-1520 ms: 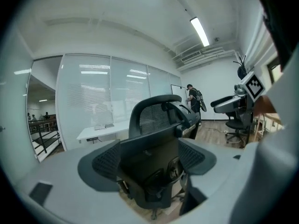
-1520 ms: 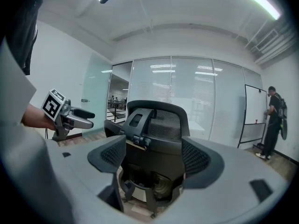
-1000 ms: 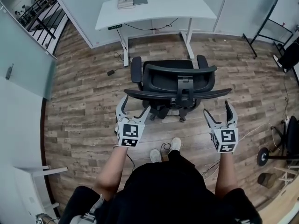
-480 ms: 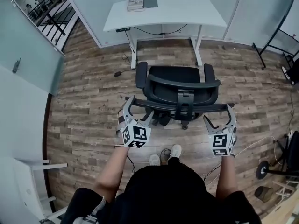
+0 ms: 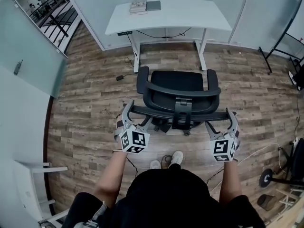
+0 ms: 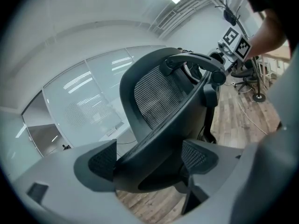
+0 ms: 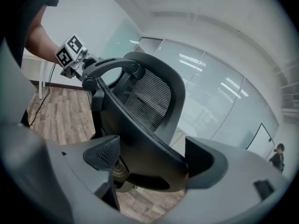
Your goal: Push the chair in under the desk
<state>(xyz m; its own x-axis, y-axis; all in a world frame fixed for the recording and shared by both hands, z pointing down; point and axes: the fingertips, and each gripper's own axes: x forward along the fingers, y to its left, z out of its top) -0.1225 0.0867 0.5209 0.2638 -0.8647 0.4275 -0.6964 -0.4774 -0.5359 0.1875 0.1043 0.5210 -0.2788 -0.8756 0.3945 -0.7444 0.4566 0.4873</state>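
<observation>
the left tongs [image 5: 135, 115] and right tongs [image 5: 220, 120] each clamp 1 end of the top back rail [image 5: 175, 110] of the chair [image 5: 178, 82]; the rail fills the gap between their pads. the chair stands just ahead of the tongs, with the bench [image 5: 190, 13] well beyond. it should roll easily but may swivel, so 2 even holds on the stiff rail suit a straight push.

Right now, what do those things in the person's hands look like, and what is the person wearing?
Each hand carries a grey two-pronged tool, the left tool and right tool, with dark ribbed pads and a white cube printed with black square patterns. The person wears a black top, forearms uncovered, and white shoes.
</observation>
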